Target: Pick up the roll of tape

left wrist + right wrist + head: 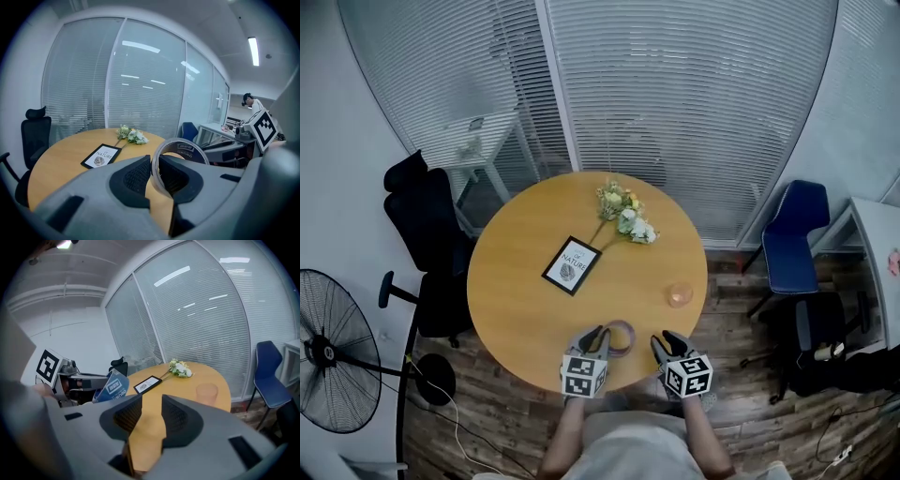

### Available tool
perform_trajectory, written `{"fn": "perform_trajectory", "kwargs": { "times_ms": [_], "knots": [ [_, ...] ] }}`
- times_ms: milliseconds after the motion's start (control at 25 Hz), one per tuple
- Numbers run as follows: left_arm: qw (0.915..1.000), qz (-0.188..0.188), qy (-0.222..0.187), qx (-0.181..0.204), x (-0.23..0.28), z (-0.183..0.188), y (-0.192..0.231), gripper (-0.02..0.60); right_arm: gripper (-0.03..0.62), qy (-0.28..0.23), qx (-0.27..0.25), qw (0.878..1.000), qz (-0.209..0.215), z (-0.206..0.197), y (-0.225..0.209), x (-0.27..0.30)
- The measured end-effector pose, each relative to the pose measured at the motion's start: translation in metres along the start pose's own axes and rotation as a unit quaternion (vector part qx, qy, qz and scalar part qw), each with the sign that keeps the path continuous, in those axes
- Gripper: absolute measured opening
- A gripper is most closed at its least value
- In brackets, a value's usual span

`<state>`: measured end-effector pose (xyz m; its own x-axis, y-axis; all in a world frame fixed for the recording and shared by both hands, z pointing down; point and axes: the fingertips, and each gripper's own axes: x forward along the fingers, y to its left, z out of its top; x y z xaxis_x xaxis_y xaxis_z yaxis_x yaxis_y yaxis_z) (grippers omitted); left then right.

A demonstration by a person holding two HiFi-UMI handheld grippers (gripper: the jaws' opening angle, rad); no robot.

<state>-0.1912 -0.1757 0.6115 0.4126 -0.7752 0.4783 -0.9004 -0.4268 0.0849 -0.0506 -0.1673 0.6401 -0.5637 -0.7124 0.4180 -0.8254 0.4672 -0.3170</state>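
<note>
The roll of tape (620, 337) is a brownish ring with a blue printed core, held upright over the near edge of the round wooden table (516, 291). My left gripper (598, 337) is shut on its rim. In the left gripper view the roll (180, 149) stands on edge between the dark pads of that gripper (154, 174). My right gripper (667, 343) hovers just right of the roll, open, with only bare tabletop between its fingers (151, 414). From the right gripper view the roll (111, 386) shows at the left, in the other gripper.
A framed card (572, 264) lies mid-table, a bunch of flowers (625, 214) beyond it, and a pinkish cup (680, 294) to the right. A black chair (422, 220), a blue chair (792, 239) and a fan (333, 352) stand around the table.
</note>
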Motion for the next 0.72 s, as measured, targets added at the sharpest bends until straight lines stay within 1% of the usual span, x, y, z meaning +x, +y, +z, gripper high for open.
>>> {"fn": "perform_trajectory", "kwargs": {
  "times_ms": [240, 320, 360, 440, 560, 720],
  "knots": [
    [1.0000, -0.001, 0.008, 0.006, -0.006, -0.007, 0.002, 0.055, 0.103, 0.004, 0.012, 1.000, -0.003, -0.009, 0.003, 0.002],
    [1.0000, -0.007, 0.001, 0.002, -0.006, -0.008, 0.002, 0.055, 0.070, 0.003, 0.016, 1.000, -0.008, -0.012, 0.002, 0.004],
    [0.9999, -0.011, -0.002, -0.002, -0.006, -0.008, 0.001, 0.055, 0.036, 0.003, 0.018, 1.000, -0.011, -0.013, 0.001, 0.004],
    [0.9998, -0.019, -0.004, -0.006, -0.006, -0.010, -0.001, 0.055, 0.011, 0.006, 0.019, 1.000, -0.015, -0.016, 0.001, 0.004],
    [0.9997, -0.024, -0.001, -0.002, -0.006, -0.014, -0.006, 0.055, -0.002, 0.012, 0.017, 1.000, -0.017, -0.021, 0.000, 0.001],
    [0.9992, -0.040, -0.007, -0.006, -0.005, -0.014, -0.013, 0.055, -0.003, 0.014, 0.025, 1.000, 0.001, -0.024, 0.002, -0.002]
  ]
}}
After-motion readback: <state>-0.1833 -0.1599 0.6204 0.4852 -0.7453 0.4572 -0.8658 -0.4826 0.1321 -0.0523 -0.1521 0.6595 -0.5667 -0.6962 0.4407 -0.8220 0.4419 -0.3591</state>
